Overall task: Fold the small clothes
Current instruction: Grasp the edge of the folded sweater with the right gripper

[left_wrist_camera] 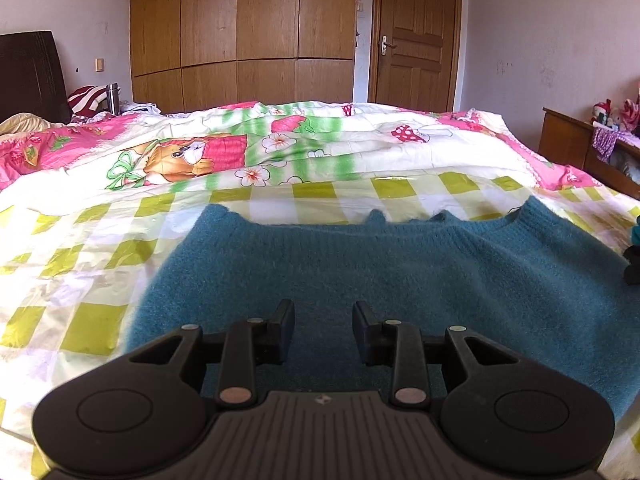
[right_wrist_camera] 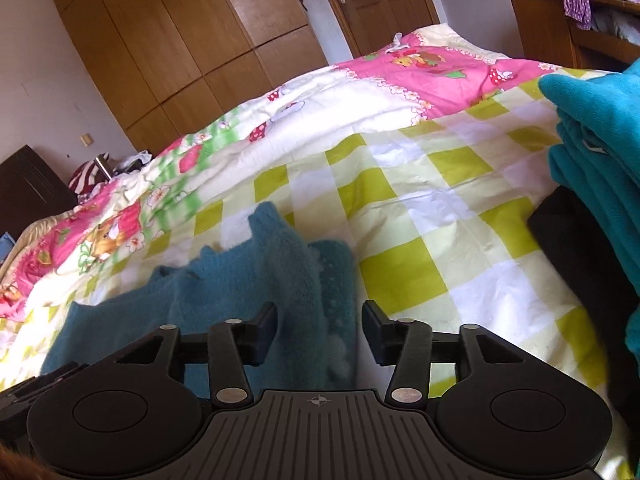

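A small fuzzy teal sweater [left_wrist_camera: 380,264] lies flat on the green-and-white checked sheet [left_wrist_camera: 80,248], neckline away from me. My left gripper [left_wrist_camera: 323,312] is open just above the sweater's near part, nothing between its fingers. In the right wrist view the same sweater [right_wrist_camera: 224,292] lies at lower left with a folded-over edge or sleeve [right_wrist_camera: 296,280] running between the fingers. My right gripper [right_wrist_camera: 319,316] is open over that edge, at the sweater's right side.
A stack of folded teal and black clothes [right_wrist_camera: 592,184] sits at the right on the checked sheet [right_wrist_camera: 420,220]. A pink and green cartoon quilt [left_wrist_camera: 280,140] is bunched behind. Wardrobe [left_wrist_camera: 240,32], door and a wooden dresser [left_wrist_camera: 580,148] stand beyond the bed.
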